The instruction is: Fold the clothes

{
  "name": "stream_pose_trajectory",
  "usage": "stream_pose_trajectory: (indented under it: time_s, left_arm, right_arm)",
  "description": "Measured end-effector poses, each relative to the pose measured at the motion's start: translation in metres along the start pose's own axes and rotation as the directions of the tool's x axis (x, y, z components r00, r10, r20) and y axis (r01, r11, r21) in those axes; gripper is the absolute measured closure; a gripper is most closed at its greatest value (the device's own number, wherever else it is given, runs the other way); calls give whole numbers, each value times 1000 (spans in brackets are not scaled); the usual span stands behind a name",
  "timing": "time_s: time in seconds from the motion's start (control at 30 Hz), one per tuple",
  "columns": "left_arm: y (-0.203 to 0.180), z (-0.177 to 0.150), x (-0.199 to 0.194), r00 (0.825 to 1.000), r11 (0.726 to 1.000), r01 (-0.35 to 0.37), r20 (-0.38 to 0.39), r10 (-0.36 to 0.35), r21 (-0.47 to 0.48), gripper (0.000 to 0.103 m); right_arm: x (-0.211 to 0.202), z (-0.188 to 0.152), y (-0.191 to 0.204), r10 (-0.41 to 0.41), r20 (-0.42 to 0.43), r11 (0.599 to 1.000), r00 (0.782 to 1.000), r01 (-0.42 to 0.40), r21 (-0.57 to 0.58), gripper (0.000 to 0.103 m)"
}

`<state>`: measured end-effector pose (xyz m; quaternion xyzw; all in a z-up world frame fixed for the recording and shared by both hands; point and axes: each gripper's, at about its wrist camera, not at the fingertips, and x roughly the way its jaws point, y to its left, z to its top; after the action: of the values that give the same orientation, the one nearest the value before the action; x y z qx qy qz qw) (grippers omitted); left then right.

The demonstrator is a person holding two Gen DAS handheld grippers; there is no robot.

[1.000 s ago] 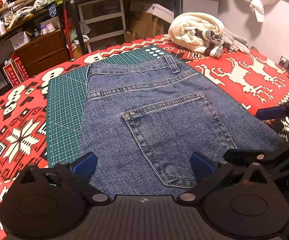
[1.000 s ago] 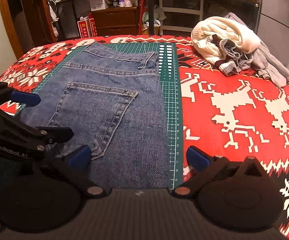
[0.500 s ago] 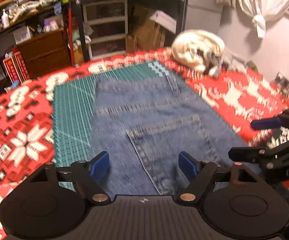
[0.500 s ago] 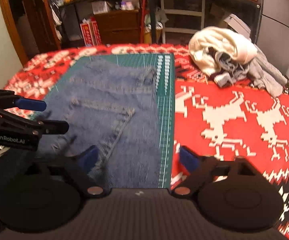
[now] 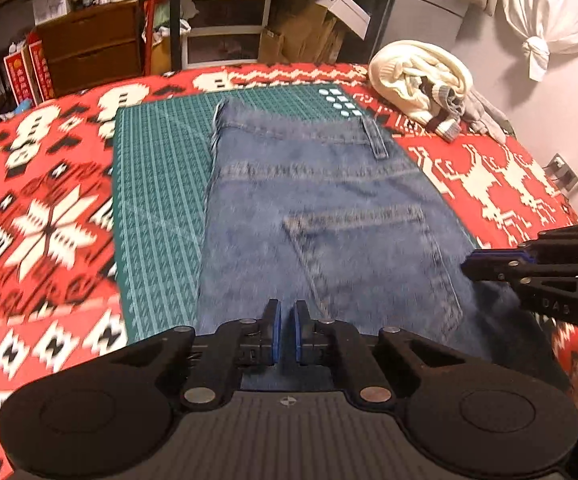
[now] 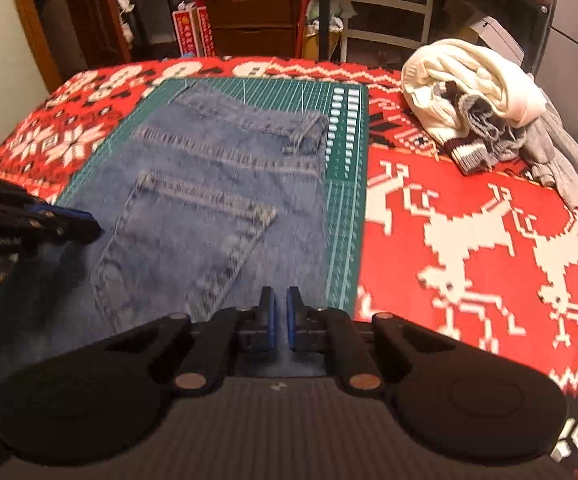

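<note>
Now you are pinching the jeans' (image 5: pixel 329 208) near edge with both nearly closed grippers, left gripper (image 5: pixel 287 330) and right gripper (image 6: pixel 281 318); uneven lifting is risking a skewed fold.

L gripper (image 5: pixel 285 330): blk plastic, blue pads, round side discs, silver/copper rivets | R gripper (image 6: pixel 280 318): same, ribbed base.

Both wrist views share jeans (image 5: pixel 329 216)

The jeans (image 5: pixel 321 208) lie on a mat (image 5: pixel 161 184) atop the blanket (image 6: pixel 469 232); a clothes pile (image 6: pixel 485 100) sits behind and right of them.
</note>
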<state>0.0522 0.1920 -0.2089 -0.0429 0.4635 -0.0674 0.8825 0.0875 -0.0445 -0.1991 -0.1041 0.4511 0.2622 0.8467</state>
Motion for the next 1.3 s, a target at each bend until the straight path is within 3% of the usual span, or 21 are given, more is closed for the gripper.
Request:
stream_pose_trajectory:
  time_s: [0.27,0.43,0.57,0.73,1.1,1.3]
  left_arm:
    - [2,-35,-18,999,1000,10,-48,-9,19,97]
    - [-1,-33,-24,999,1000,-5,-48,6,11,100]
    - [-7,-28,-23,999,999,-15,-40,16,48,100]
    - [-11,-30,-19,998,998,28,-61,-25,47,100]
    - [-9,-47,-29,995,998,-2,-98,8,62,100]
    - [-29,-37,-31,992,990,113,-70,-107,84,100]
  right_arm:
    - [-24,-32,-7,2,-53,1000,999,-1,2,96]
    - [-34,-26,-5,11,-38,1000,999,-11,11,96]
    - [-38,-15,12,45,-6,998,999,-45,-49,96]
    - [-24,-16,30,86,-53,993,995,-90,-82,96]
    - [-37,-35,11,67,-104,995,992,-74,-72,97]
    - [-41,-24,37,126,-60,980,990,-134,-150,96]
